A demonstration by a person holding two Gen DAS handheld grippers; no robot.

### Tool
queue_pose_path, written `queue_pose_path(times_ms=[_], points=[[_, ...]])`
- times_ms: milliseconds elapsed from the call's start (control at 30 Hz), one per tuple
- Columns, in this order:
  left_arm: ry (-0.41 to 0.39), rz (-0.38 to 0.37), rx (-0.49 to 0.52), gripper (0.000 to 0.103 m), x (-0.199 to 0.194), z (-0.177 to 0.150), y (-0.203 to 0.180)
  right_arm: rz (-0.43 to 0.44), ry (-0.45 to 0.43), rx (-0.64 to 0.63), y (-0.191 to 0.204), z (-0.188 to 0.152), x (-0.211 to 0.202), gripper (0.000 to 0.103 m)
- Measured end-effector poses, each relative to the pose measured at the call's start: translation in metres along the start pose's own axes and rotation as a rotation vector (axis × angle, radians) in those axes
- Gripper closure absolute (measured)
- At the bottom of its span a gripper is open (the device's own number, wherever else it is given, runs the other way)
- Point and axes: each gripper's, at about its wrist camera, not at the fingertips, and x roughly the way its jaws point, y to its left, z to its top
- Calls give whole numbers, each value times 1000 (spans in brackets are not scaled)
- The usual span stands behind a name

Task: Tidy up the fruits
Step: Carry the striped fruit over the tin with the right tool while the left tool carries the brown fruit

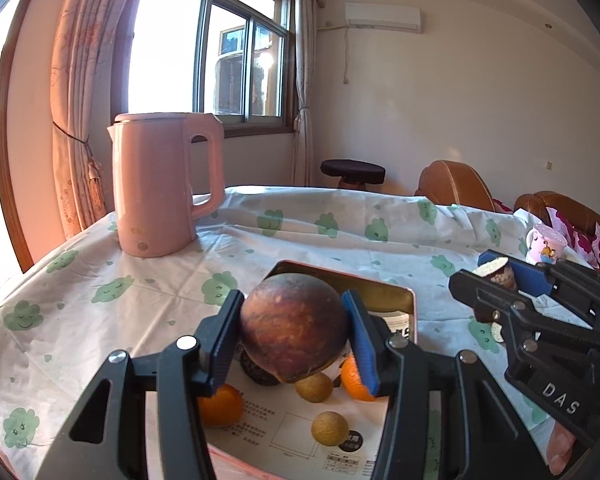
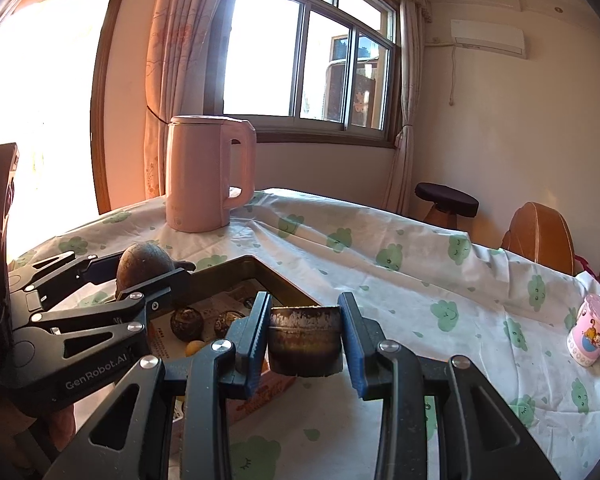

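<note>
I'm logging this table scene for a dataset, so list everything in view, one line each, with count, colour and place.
Round fruit: one, reddish brown, clamped in the left claw above the tray.
Cut fruit piece: one, dark brown with a pale cut face, clamped in the right claw.
Tray: one, pink rim, paper-lined, mid table.
Oranges: two, orange, in the tray.
Small round fruits: two, tan, in the tray.
Dark round fruits: two, blackish brown, in the tray.
Kettle: one, pink, far left of the table.
Cup: one, pink with a cartoon, right side of the table.
Tablecloth: one, white with green prints, covering the table.
Stool: one, dark seat, behind the table.
Left claw: black, blue pads.
Right claw: black, blue pads.
</note>
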Motion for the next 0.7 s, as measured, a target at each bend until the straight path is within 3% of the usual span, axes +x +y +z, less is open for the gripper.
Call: queue_pose_path(times_ms=[700], points=[[37,41,-39,51,12,-3,32,48,32,-34,34,2,21,67]])
